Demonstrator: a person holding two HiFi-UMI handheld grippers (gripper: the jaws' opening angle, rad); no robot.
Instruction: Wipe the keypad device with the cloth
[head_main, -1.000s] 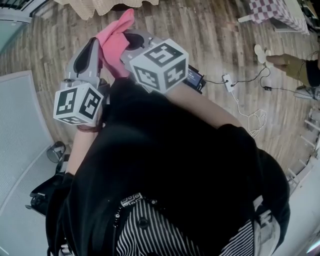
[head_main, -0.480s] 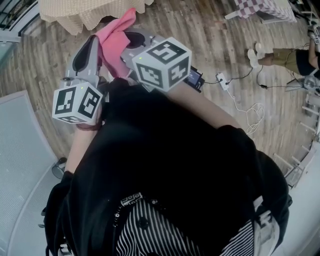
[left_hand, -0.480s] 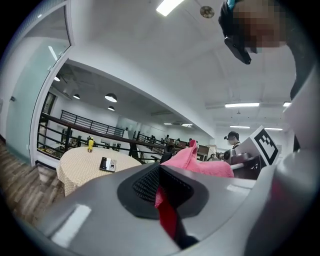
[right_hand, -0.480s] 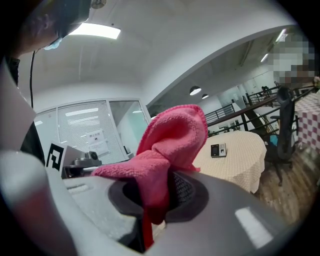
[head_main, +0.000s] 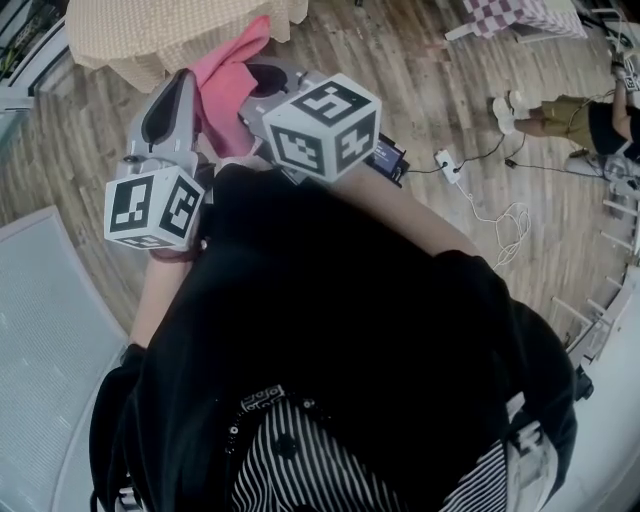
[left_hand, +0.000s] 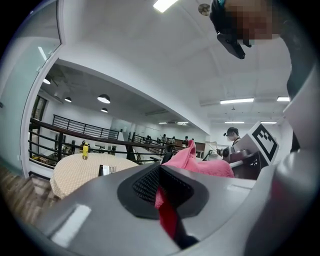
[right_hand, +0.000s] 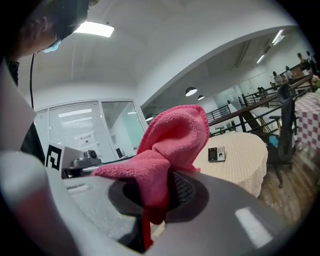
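Observation:
A pink cloth hangs bunched between my two grippers, which I hold up close to my chest. My right gripper is shut on the cloth, which stands up above its jaws. My left gripper is shut too, with a red strip of the cloth pinched between its jaws. The keypad device lies flat on a round table with a cream cover, well beyond both grippers. From the left gripper view the keypad device shows on that table. It is hidden in the head view.
The cream-covered table is at the top left over a wooden floor. A dark gadget, a power strip and white cable lie on the floor. A person is at far right. A yellow bottle stands on the table.
Both grippers keep the same pose with the cloth. The view has shifted, so the cream table shows further into the top left, and the person at right sits elsewhere in the picture.

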